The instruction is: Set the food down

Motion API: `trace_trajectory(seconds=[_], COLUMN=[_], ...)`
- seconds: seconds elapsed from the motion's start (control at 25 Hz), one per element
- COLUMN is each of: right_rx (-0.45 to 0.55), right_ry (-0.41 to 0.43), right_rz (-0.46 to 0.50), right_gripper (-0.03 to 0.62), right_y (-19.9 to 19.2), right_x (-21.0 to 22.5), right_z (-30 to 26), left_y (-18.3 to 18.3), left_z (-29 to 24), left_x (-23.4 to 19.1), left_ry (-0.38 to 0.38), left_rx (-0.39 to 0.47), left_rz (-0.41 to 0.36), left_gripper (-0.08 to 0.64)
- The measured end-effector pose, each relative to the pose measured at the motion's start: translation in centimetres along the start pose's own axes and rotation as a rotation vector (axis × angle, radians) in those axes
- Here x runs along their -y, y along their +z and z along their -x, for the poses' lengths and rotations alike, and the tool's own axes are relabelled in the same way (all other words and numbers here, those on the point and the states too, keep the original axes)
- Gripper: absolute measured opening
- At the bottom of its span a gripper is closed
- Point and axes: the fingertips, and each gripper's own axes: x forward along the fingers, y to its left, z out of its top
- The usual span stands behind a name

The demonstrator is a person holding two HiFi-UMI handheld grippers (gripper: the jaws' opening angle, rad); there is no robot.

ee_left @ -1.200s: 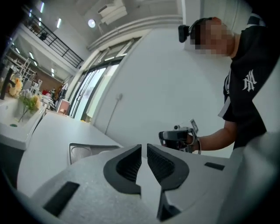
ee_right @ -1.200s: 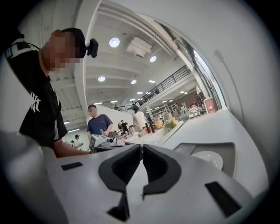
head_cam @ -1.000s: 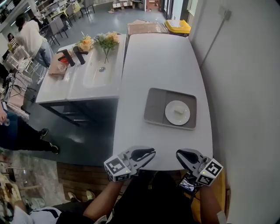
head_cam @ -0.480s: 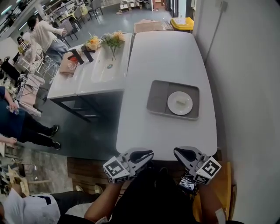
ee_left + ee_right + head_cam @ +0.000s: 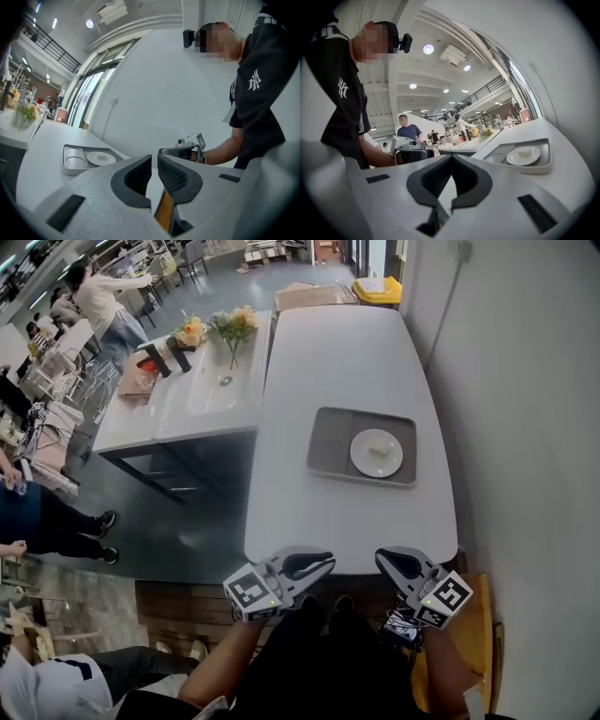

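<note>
Food (image 5: 378, 451) on its plate, well apart from both empty grippers at the counter's near edge.
It lies on the white plate (image 5: 360, 458) in the right half of the grey tray (image 5: 328, 442), mid-counter (image 5: 328, 362) toward the right. The left gripper (image 5: 322, 564) has its jaws a narrow slit apart and the right gripper (image 5: 388, 562) has them pressed together, so nothing seems left to put down. Any further move should spread the jaws first, grip the tray rim and keep it level. Count: one food piece, one plate, one tray, two grippers.
</note>
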Motion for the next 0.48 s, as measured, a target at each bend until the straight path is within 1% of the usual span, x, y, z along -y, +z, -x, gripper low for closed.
trace_trajectory(seconds=[0.12, 0.28, 0.48], right_rx=[-0.017, -0.030, -0.052], right_ry=[0.003, 0.010, 0.014], right_rz=[0.017, 0.042, 0.058], right_gripper=[0.003, 0.003, 0.003], right_y=[0.0, 0.0, -0.6], right_x=[-1.0, -2.5, -3.8], right_z=[-0.6, -1.7, -3.1], left_y=[-0.9, -0.6, -1.2], left_z=[0.9, 2.1, 4.0], left_x=[-0.4, -0.3, -0.1], left_ry=[-0.012, -0.015, -0.017], left_rx=[-0.001, 0.009, 0.025], left_rz=[0.024, 0.023, 0.048], left_gripper=[0.038, 0.038, 0.038])
